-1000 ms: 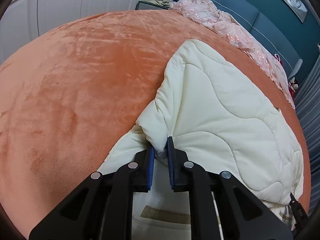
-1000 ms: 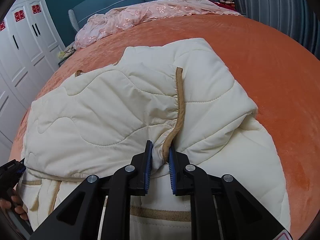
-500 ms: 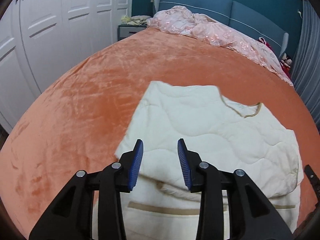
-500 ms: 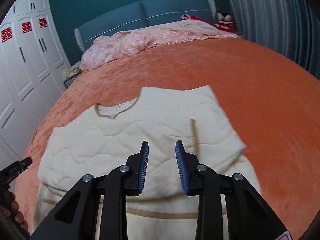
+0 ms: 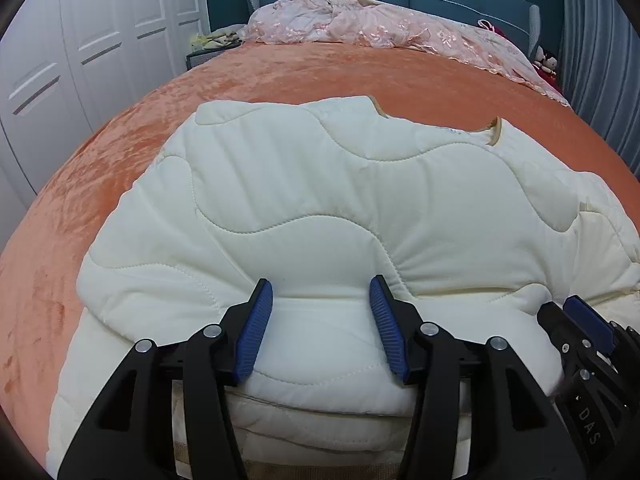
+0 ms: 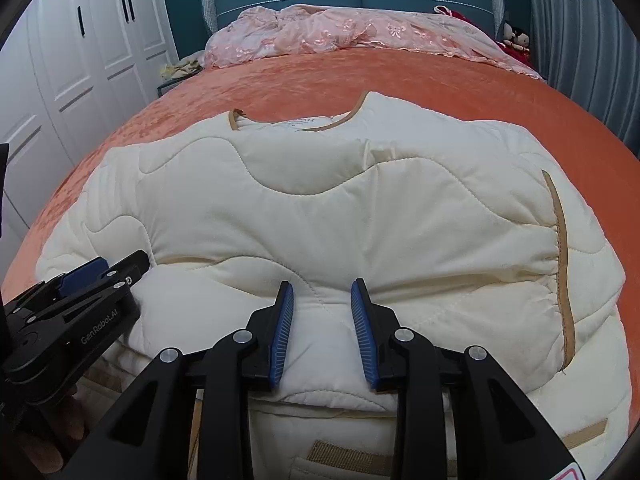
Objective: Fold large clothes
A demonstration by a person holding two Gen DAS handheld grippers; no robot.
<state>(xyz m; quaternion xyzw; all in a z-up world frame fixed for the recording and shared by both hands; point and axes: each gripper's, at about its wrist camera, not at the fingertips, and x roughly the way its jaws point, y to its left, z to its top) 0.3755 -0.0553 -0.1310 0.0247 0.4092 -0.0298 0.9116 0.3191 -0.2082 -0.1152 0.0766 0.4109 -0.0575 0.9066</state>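
Left wrist view
- Left gripper (image 5: 322, 300): jaws apart and just been opening, blue pads either side of a puffed fold, not pressing on it.
- Jacket (image 5: 320, 184): cream, quilted in wavy seams, lying folded on the bed directly ahead of the fingers; its near folded edge sits between the pads, with lower layers under it.
- Neckline (image 5: 494, 136): tan-trimmed, at the far right of the jacket, turned toward the headboard.
- Right gripper (image 5: 584, 316): only its side shows at the lower right edge, close above the jacket; from here I cannot tell how its jaws stand.
- Bed (image 5: 280, 76): orange plush cover, bare around the jacket.
- Pink quilt (image 5: 380, 28): bunched at the head of the bed.
- Wardrobe (image 5: 80, 48): white doors on the left.

Right wrist view
- Right gripper (image 6: 322, 300): jaws apart, less widely than the left pair, nothing clamped; the jacket's fold lies just below the pads.
- Jacket (image 6: 340, 208): fills the middle, neckline (image 6: 296, 122) far side, a tan strip (image 6: 562, 256) running down its right part.
- Left gripper (image 6: 100, 272): at the lower left, fingertips resting near the jacket's left fold.
- Hand (image 6: 52, 436): partly seen beneath that gripper, blurred.
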